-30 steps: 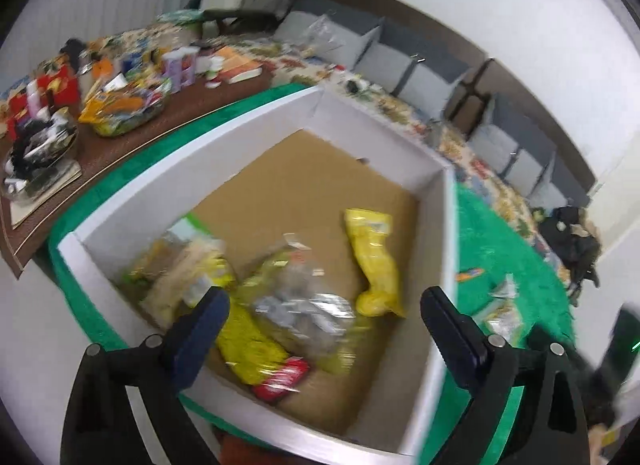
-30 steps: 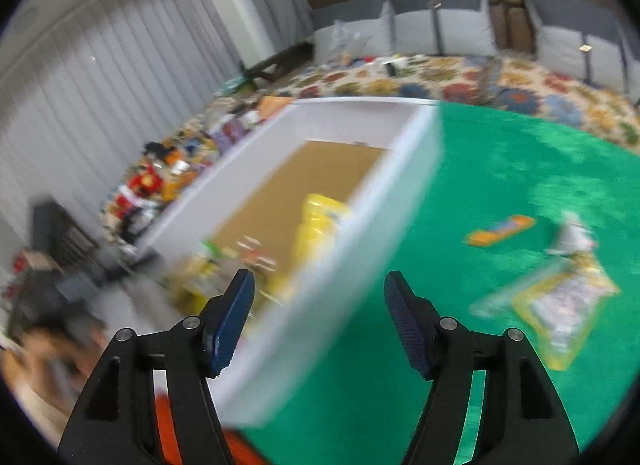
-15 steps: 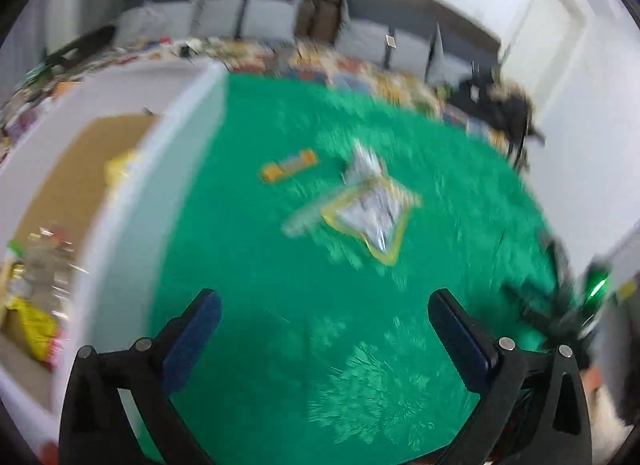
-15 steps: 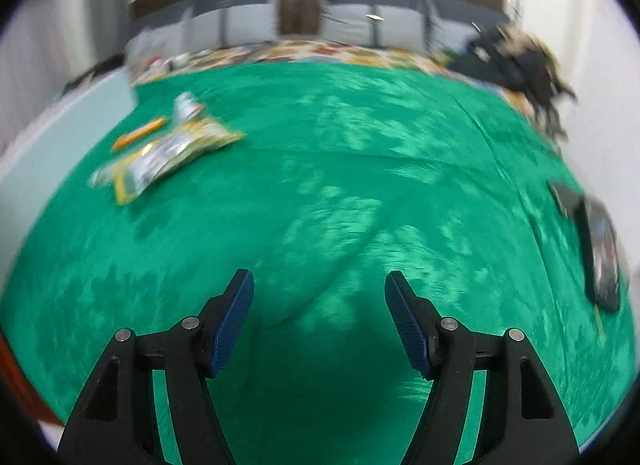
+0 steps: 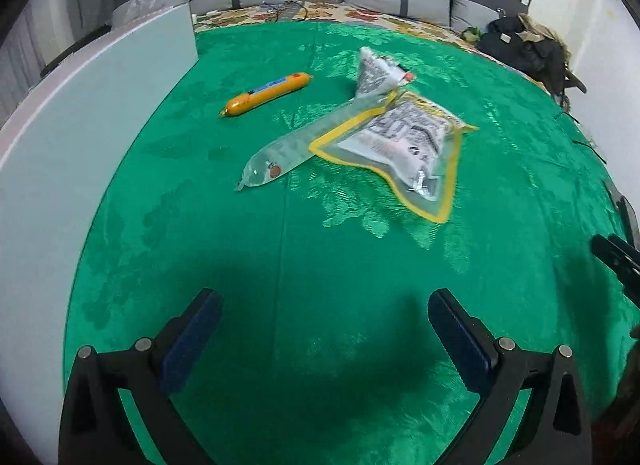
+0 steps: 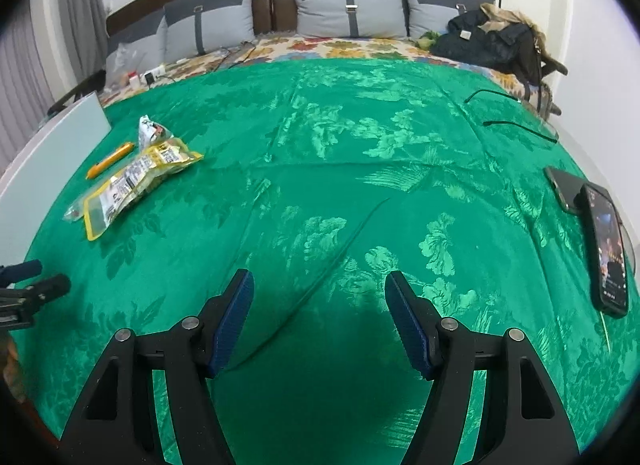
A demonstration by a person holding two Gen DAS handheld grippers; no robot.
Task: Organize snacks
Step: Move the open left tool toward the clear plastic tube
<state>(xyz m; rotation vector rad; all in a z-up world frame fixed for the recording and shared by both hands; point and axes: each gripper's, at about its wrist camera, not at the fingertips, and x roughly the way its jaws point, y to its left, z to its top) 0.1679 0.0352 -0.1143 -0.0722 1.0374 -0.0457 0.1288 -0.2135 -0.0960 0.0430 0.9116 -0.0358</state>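
Observation:
Snacks lie on the green bedspread [image 5: 360, 273]: an orange sausage stick [image 5: 266, 93], a clear tube-shaped packet [image 5: 288, 149], a yellow-edged pouch [image 5: 404, 145] and a small white packet [image 5: 374, 73]. They also show far left in the right wrist view: the pouch [image 6: 132, 181] and the orange stick [image 6: 109, 161]. The white box wall [image 5: 80, 153] stands at the left. My left gripper [image 5: 324, 337] is open and empty, short of the snacks. My right gripper [image 6: 320, 313] is open and empty over bare bedspread, well right of them.
Two phones [image 6: 600, 237] lie at the right edge of the bedspread, with a black cable [image 6: 516, 125] behind them. A dark bag and jacket [image 6: 492, 45] sit at the back right. Grey pillows [image 6: 348, 1] line the headboard.
Both grippers have swung away from the white box with its snacks to face the bedspread. The loose snacks now sit ahead of the left gripper. Both stay open.

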